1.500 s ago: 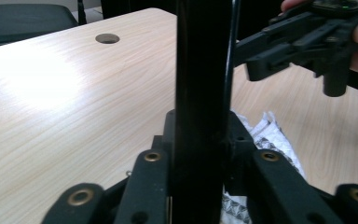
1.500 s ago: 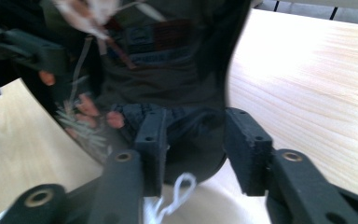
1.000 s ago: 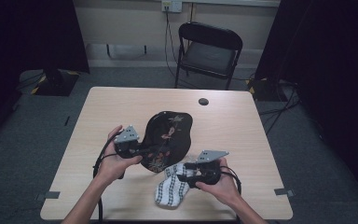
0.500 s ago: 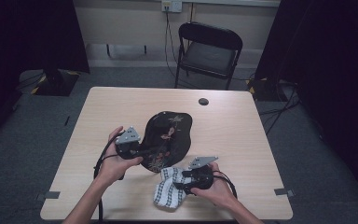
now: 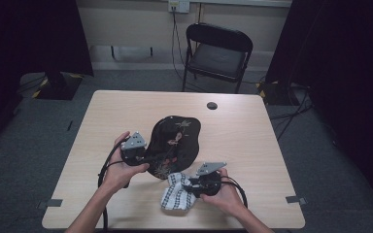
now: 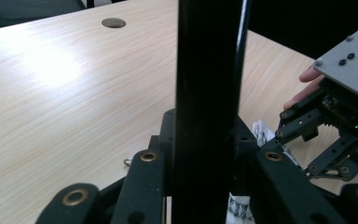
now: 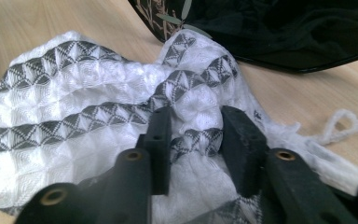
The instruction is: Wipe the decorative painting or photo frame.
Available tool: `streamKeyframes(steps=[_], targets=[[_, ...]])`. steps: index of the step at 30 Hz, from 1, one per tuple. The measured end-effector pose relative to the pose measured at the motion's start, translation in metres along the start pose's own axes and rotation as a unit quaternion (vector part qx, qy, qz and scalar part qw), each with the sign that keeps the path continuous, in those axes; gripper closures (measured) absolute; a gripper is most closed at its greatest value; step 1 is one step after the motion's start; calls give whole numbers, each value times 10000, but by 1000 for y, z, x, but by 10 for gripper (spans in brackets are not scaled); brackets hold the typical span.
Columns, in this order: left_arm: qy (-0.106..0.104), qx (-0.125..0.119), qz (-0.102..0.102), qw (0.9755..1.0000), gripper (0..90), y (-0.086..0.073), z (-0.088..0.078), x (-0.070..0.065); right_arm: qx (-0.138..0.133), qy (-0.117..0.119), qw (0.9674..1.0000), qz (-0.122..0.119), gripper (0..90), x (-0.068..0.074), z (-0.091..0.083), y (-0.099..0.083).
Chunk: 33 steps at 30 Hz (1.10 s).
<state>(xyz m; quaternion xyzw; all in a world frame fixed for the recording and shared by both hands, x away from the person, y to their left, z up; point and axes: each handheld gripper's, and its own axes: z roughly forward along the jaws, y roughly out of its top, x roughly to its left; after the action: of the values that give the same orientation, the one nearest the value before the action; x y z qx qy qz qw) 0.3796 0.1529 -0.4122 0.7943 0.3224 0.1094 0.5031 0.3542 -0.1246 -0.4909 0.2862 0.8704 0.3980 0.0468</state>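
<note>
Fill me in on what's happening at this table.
A person works at the table with two handheld grippers. The left gripper clamps the edge of a black flower-patterned tray, holding it tilted. The right gripper has just been closing on a bunched white-and-grey cloth lying beside the tray, a fold between its jaws.

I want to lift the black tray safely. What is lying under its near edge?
A white checked cloth reaches under the black tray's near edge, on the table. How far the cloth goes beneath is hidden.
</note>
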Motion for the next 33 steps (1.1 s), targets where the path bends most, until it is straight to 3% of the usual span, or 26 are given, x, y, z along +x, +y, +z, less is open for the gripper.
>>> streamKeyframes(steps=[4,7,10,12,15,19,23,25,27,28,29,31,33], targets=[[-143,20,52,9999,724,-1,1,0,0,10,10000,5,758,1,0,0],[-120,-8,46,9999,717,-1,1,-2,12,82,10000,5,803,1,0,0],[-172,-26,45,9998,656,-2,2,-2,-12,242,9996,162,827,-4,-1,-1],[-222,-46,60,9997,584,-2,2,-1,1,247,9997,91,835,-4,-3,-1],[-210,69,240,9995,501,-2,3,0,-38,250,9997,35,844,-3,-5,0],[-33,-127,97,9999,410,-1,-1,4,-199,286,9994,8,846,-4,-11,4],[-22,-197,-225,9996,364,-2,-2,9,-375,213,9991,29,846,-8,-19,8],[-3,-157,-346,9993,357,-3,-2,11,-430,157,9989,48,846,-10,-23,9],[104,-288,-367,9989,412,-4,-3,12,-466,132,9988,67,846,-12,-25,9],[73,-206,-393,9990,394,-4,-3,13,-481,116,9988,67,845,-12,-26,10],[92,-96,-363,9993,404,-4,-4,13,-487,110,9987,65,846,-13,-27,10],[161,-110,-191,9996,371,-3,-4,13,-523,85,9986,66,845,-14,-29,11],[101,-159,-59,9998,435,-2,-5,12,-581,50,9983,73,845,-15,-33,12]])
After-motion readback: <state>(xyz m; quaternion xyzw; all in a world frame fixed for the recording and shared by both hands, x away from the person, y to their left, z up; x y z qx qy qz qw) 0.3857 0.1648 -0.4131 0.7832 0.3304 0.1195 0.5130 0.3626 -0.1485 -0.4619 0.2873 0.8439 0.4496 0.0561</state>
